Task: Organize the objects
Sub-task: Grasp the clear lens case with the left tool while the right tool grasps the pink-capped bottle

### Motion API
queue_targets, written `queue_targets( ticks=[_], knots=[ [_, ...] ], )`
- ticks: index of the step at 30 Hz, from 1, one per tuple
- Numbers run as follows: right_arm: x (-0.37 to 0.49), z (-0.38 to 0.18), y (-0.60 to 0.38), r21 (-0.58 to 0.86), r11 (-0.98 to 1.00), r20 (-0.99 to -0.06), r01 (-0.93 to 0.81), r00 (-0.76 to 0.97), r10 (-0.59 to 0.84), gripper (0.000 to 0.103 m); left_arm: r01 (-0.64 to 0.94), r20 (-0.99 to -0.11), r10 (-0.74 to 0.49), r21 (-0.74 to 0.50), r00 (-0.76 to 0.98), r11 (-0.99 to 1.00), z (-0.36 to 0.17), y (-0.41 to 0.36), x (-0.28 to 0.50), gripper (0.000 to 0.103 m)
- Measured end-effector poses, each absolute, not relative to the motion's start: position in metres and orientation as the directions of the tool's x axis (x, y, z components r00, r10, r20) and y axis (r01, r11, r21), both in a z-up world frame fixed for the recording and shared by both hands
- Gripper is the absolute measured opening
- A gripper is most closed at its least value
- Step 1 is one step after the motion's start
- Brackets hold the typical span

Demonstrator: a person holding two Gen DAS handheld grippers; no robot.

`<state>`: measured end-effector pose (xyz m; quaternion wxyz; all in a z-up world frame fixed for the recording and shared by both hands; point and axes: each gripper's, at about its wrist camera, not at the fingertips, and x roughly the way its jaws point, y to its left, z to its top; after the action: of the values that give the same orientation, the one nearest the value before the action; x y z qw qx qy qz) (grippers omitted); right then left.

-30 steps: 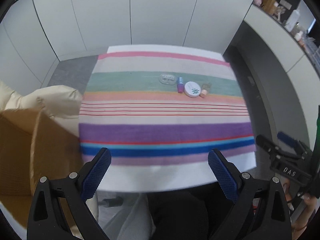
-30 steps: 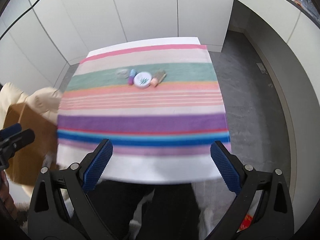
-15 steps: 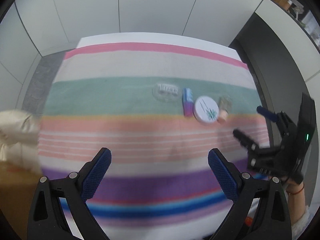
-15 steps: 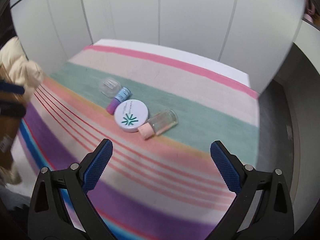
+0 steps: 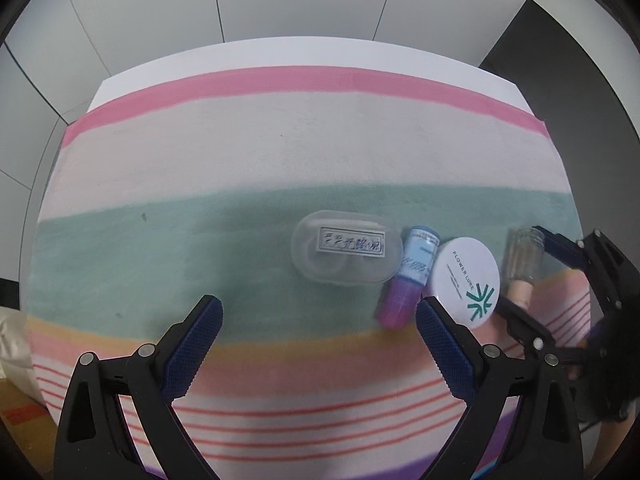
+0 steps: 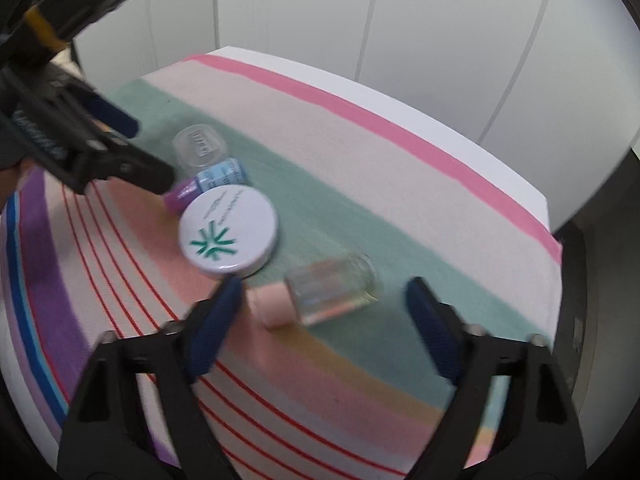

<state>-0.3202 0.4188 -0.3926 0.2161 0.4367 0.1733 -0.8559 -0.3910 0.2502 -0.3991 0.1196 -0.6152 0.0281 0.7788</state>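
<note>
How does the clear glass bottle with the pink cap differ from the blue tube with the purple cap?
The clear glass bottle with the pink cap is see-through and broad; the blue tube with the purple cap is opaque and slimmer. The bottle lies between the right gripper fingers; the tube doesn't. Both lie on their sides.

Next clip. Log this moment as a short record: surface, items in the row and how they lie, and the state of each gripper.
surface: striped cloth over a table
row, left to right in left wrist view: clear oval case; small blue bottle with purple cap, lying down; white round compact, flat; glass bottle with pink cap, lying down
left gripper: open, empty, short of the clear case
right gripper: open, fingers either side of the glass bottle, not closed on it
</note>
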Motion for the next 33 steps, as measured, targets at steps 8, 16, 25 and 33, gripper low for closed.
queue_targets(
  ticks=[8, 16, 25, 33],
  knots=[
    [-0.313, -0.394, 0.447, 0.057, -0.933, -0.804, 0.357, -0.538, -0.254, 0.067, -0.228, -0.955, 0.153, -0.095, -0.253, -0.969, -0.402, 0.253, -0.407, 0.098],
    [-0.308, -0.393, 0.46, 0.165, -0.952, -0.802, 0.257, -0.527, -0.281, 0.067, -0.052, -0.941, 0.246, -0.241, -0.233, -0.969, -0.4, 0.224, -0.417, 0.098],
    [-0.306, -0.395, 0.45, 0.175, -0.957, -0.803, 0.23, -0.53, -0.274, 0.067, -0.003, -0.972, 0.075, -0.076, -0.224, -0.997, -0.407, 0.256, -0.44, 0.099],
    [-0.302, -0.389, 0.455, 0.195, -0.965, -0.826, 0.173, -0.502, -0.257, 0.067, -0.072, -0.963, 0.009, 0.011, -0.27, -0.997, -0.397, 0.279, -0.43, 0.059]
  ],
)
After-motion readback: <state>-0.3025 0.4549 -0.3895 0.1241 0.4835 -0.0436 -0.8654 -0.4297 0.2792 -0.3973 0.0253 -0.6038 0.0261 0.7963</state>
